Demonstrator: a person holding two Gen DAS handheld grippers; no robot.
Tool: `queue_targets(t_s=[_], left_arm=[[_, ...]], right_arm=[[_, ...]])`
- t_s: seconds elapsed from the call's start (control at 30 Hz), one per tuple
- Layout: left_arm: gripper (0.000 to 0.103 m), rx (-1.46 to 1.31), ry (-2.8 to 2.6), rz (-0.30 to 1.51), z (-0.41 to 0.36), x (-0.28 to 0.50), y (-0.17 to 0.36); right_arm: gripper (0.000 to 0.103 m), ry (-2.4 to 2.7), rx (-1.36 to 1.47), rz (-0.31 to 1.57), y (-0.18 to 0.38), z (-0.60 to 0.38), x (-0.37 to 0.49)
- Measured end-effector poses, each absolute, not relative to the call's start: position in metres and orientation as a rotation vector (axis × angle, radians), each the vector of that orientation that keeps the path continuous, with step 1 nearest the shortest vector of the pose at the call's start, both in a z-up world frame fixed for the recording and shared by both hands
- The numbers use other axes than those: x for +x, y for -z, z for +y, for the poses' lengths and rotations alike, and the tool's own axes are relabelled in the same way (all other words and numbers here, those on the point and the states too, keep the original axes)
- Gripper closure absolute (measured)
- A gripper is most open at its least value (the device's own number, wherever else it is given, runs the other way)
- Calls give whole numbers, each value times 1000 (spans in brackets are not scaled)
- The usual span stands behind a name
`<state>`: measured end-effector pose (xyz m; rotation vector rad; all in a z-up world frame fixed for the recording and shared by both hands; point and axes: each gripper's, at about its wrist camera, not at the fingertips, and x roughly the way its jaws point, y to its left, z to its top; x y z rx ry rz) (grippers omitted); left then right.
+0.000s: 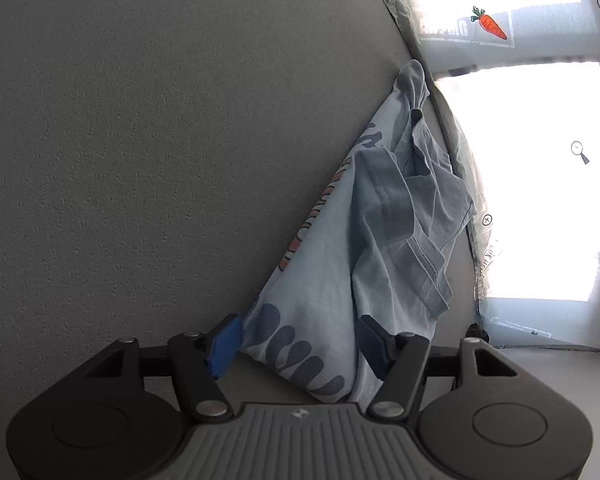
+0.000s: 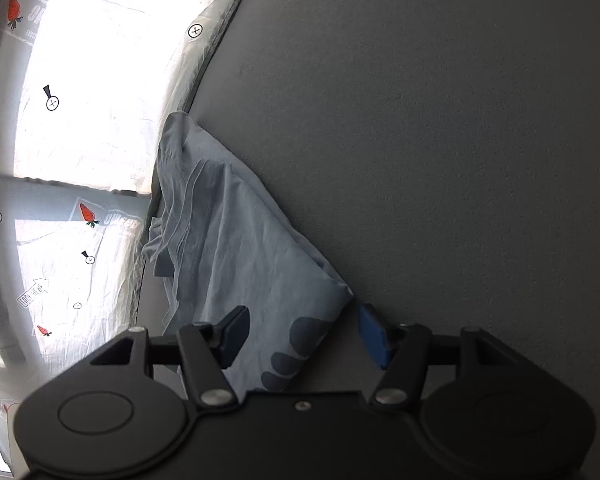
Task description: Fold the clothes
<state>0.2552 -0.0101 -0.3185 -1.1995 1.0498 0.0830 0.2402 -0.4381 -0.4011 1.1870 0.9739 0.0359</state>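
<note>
Through the left wrist view, I am seeing my left hand-held gripper (image 1: 298,344) standing apart around a light blue T-shirt (image 1: 384,216) lying bunched against a grey wall (image 1: 160,140). Through the right wrist view, my right hand-held gripper (image 2: 304,334) is also spread apart, the T-shirt (image 2: 240,248) lying between its fingers.

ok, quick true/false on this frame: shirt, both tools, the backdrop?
1. The shirt is light blue. True.
2. The left tool is shut tight with nothing between its fingers. False: its fingers are apart with shirt fabric between them.
3. The right tool has shirt fabric between its fingers. True.
4. The sheet behind is printed with bananas. False: it shows carrots.
5. The shirt is neatly folded. False: it is bunched and creased.
</note>
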Motion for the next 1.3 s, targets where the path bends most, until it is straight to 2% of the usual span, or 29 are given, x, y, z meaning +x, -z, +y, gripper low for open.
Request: queue_targets(t_s=[0.27, 0.47, 0.53, 0.6, 0.67, 0.7, 0.73, 0.8, 0.9, 0.97, 1.0, 1.03, 1.2, 1.3], left_arm=[[39, -1368, -3, 1113, -14, 245, 334], [38, -1360, 23, 1209, -32, 263, 350], [35, -1389, 28, 1210, -35, 267, 353], [35, -1405, 22, 1201, -36, 268, 354], [36, -1433, 0, 1187, -34, 266, 356], [37, -1446, -11, 1180, -33, 266, 357], [40, -1460, -22, 1173, -32, 265, 358], [47, -1487, -44, 1158, -29, 263, 360], [49, -1528, -77, 1136, -26, 261, 363], [65, -1549, -98, 1122, -24, 260, 365], [80, -1538, -104, 1119, -23, 261, 365], [85, -1527, -111, 1117, -23, 263, 364], [93, -1432, -119, 1084, -24, 272, 344], [94, -1308, -34, 942, -28, 276, 281]], right_arm=[[49, -33, 1363, 920, 419, -438, 236], [48, -45, 1376, 925, 421, -436, 247], [49, -48, 1389, 930, 423, -438, 248], [54, -44, 1393, 944, 424, -439, 249], [71, -34, 1392, 963, 427, -441, 250], [75, -30, 1396, 970, 429, -441, 250], [79, -27, 1402, 976, 430, -442, 250], [80, -27, 1416, 983, 432, -443, 250], [80, -27, 1435, 995, 434, -445, 251], [81, -27, 1440, 1002, 435, -445, 253], [85, -28, 1426, 1005, 435, -445, 254], [88, -30, 1407, 1008, 434, -444, 254], [94, -83, 1406, 968, 414, -444, 258], [95, -228, 1432, 800, 371, -444, 256]])
